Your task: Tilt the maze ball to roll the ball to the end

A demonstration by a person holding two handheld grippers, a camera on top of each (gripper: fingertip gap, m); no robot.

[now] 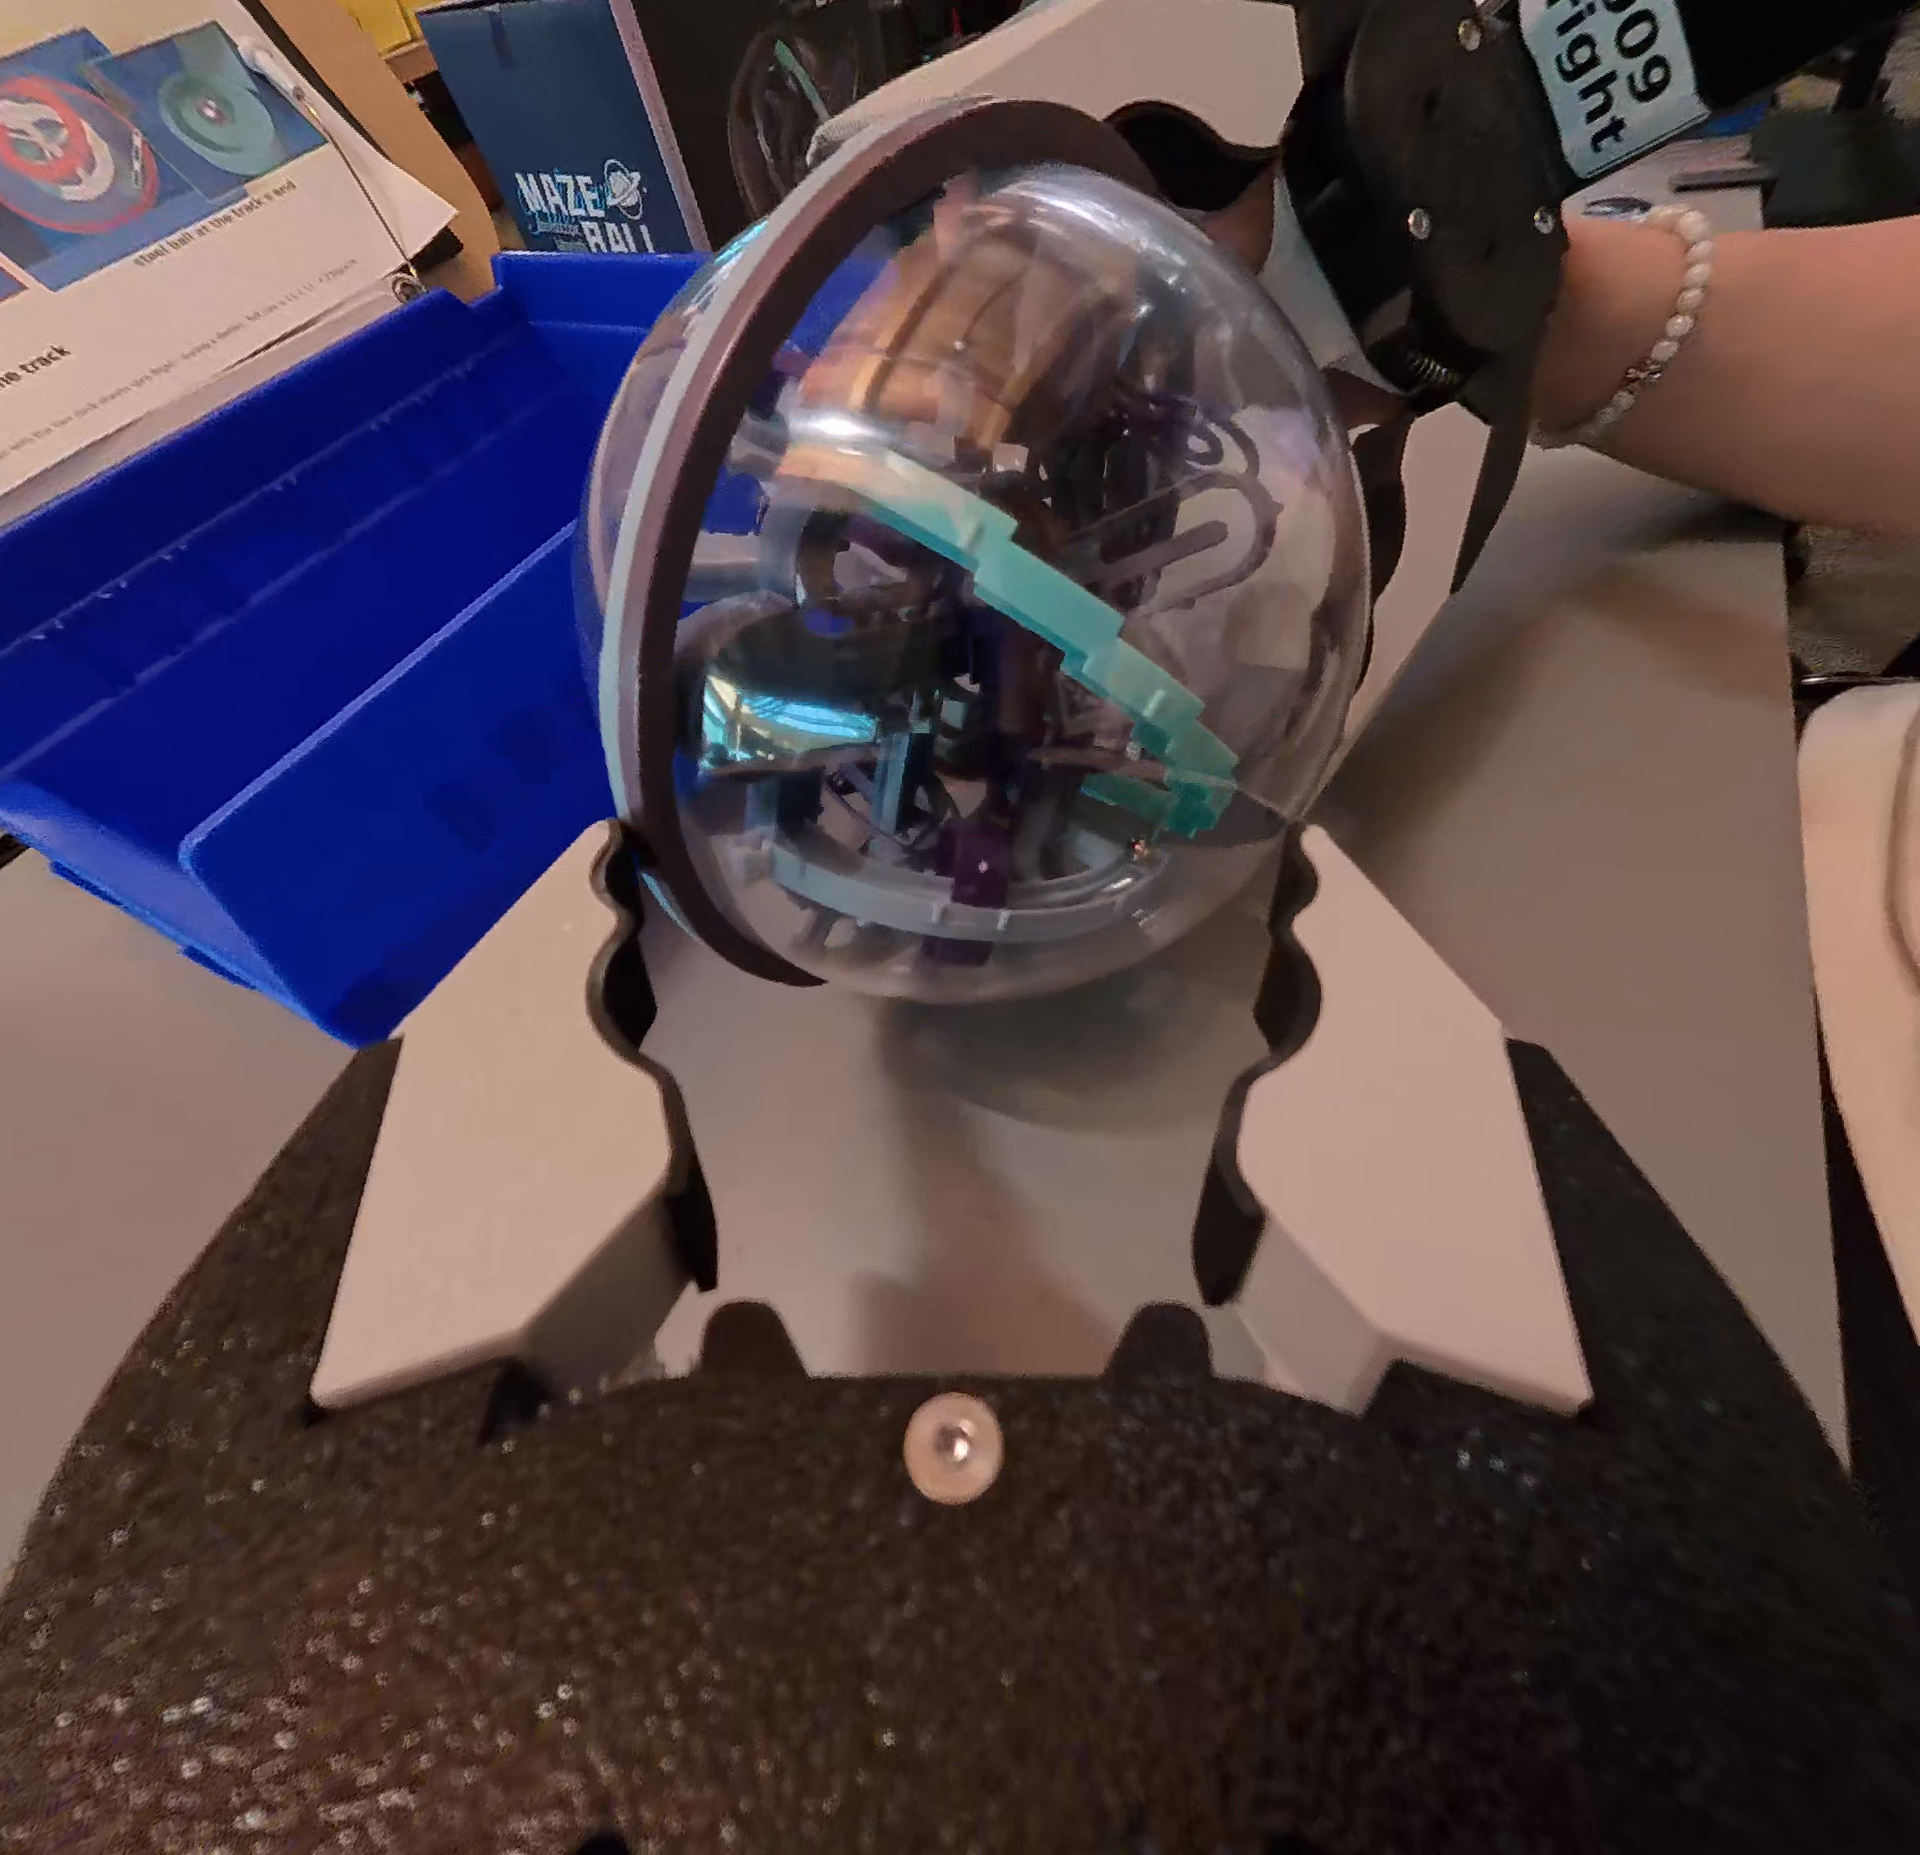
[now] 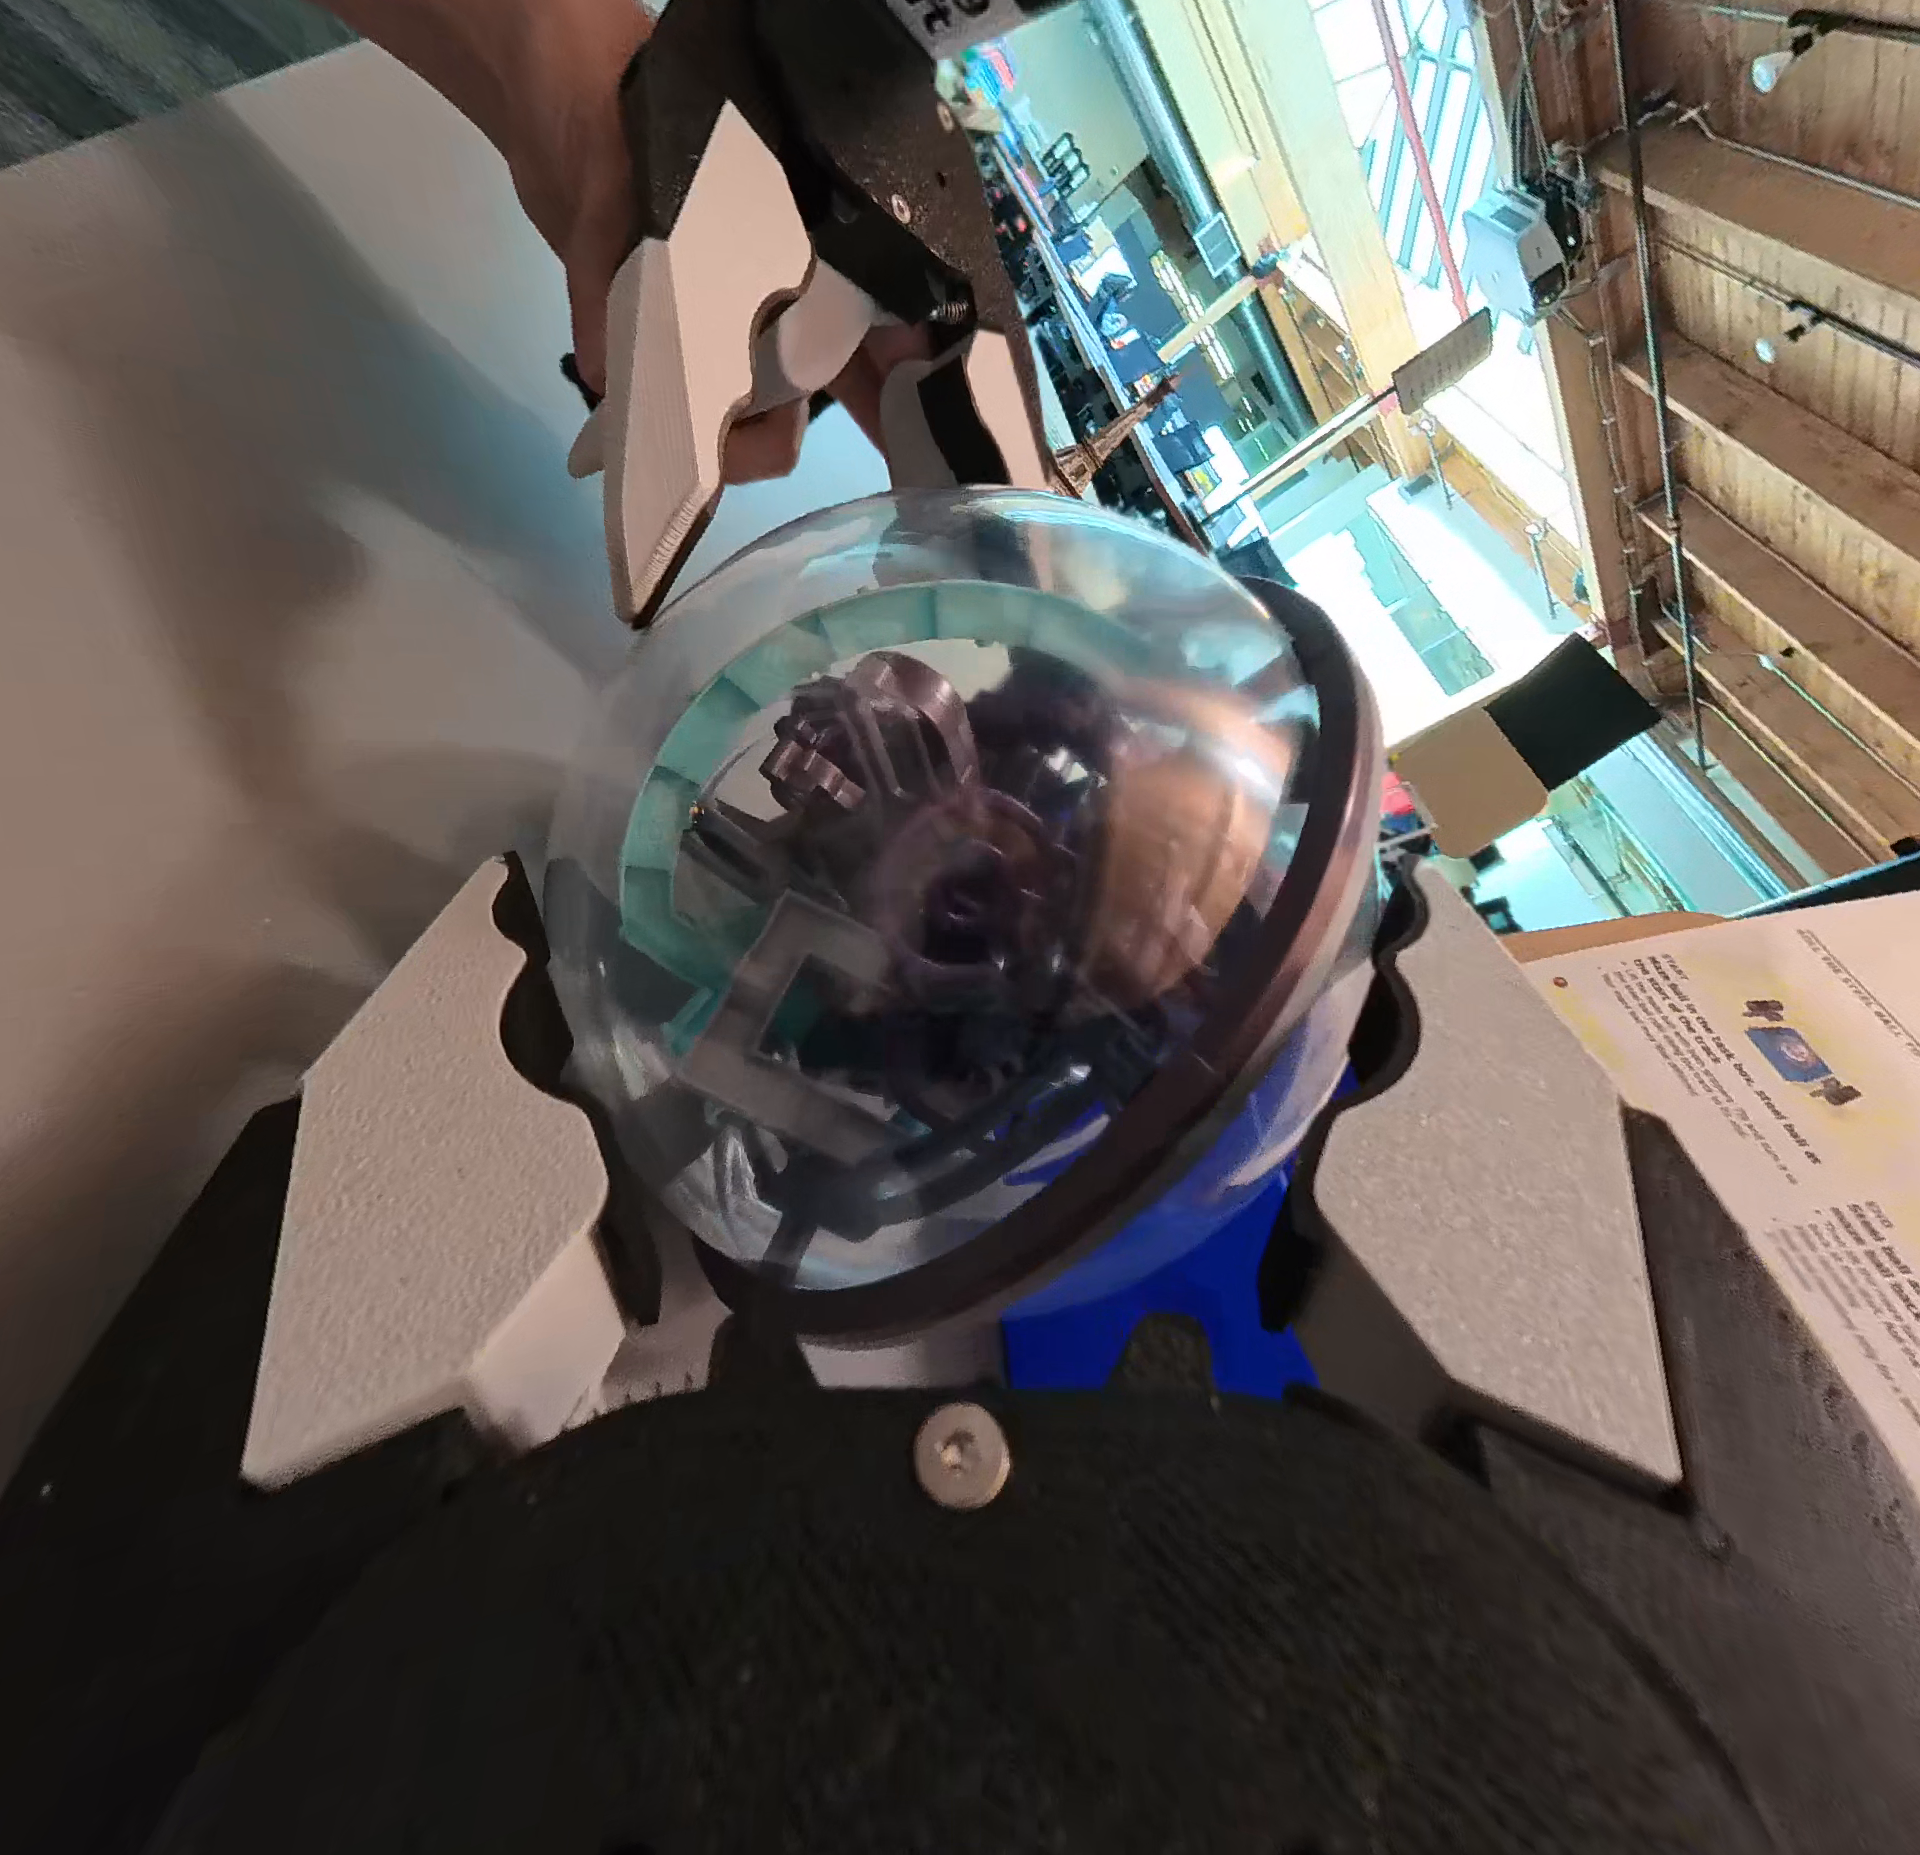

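The maze ball is a clear plastic sphere with a dark ring, teal stepped tracks and purple parts inside. It hangs close over the grey table, with its shadow below it. My left gripper is shut on the maze ball, with both fingertips against its lower sides. My right gripper is shut on the same maze ball, which sits deep between its jaws. One right finger reaches over the sphere's top. A left finger touches its far side. I cannot pick out the small steel ball.
A blue plastic bin stands just left of the sphere and shows under it in the right wrist view. A dark product box and a printed instruction sheet stand behind. A person's wrist with a bead bracelet is at the right.
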